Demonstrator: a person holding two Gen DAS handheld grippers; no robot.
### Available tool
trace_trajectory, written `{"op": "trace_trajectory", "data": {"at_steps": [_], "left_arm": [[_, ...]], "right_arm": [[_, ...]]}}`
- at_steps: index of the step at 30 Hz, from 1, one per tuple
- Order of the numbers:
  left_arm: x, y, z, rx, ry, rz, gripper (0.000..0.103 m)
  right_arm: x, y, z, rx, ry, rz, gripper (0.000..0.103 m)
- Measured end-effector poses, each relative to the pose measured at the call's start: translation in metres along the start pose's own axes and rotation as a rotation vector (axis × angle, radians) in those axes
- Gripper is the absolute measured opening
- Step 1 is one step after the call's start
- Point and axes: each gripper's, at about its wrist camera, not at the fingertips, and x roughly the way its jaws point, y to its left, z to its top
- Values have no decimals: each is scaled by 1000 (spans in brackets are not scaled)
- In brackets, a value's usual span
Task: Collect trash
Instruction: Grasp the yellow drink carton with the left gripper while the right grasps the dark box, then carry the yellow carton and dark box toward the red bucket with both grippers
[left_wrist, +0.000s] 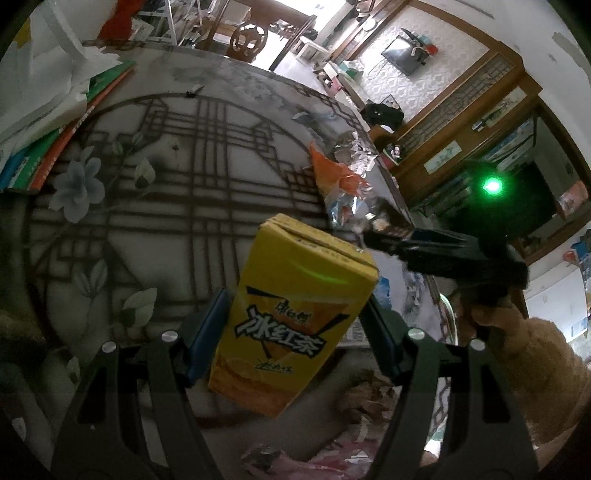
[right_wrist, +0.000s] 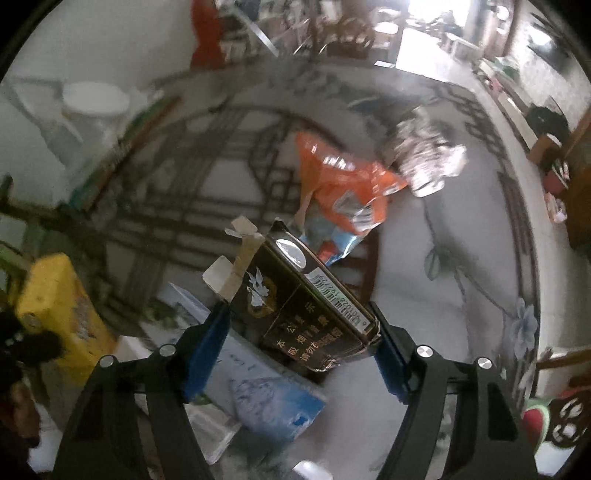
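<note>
Left wrist view shows the left gripper clamped on a yellow tea carton above the patterned table; an orange wrapper and crumpled foil lie beyond. Right view, blurred: right gripper, pointing steeply down, holds a dark cigarette box over a blue-white packet.

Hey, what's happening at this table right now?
A person is clearing trash with a gripper in each hand. The left gripper holds a yellow drink carton above the table. The right gripper holds a dark cigarette box. An orange wrapper and crumpled foil remain on the table.
</note>
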Motion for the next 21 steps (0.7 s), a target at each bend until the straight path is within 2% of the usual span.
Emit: {"op": "trace_trajectory", "data": {"at_steps": [7, 14, 18, 21], "left_arm": [[-8, -23, 3, 49, -30, -20, 68], [-15, -49, 2, 106, -49, -48, 67], [-17, -62, -2, 146, -54, -46, 67], [-17, -66, -4, 143, -52, -61, 67]], "right_arm": [[-57, 6, -21, 60, -104, -10, 71], [-82, 5, -57, 98, -138, -29, 71], [-93, -4, -77, 171, -167, -47, 71], [-102, -17, -94, 276, -190, -44, 71]]}}
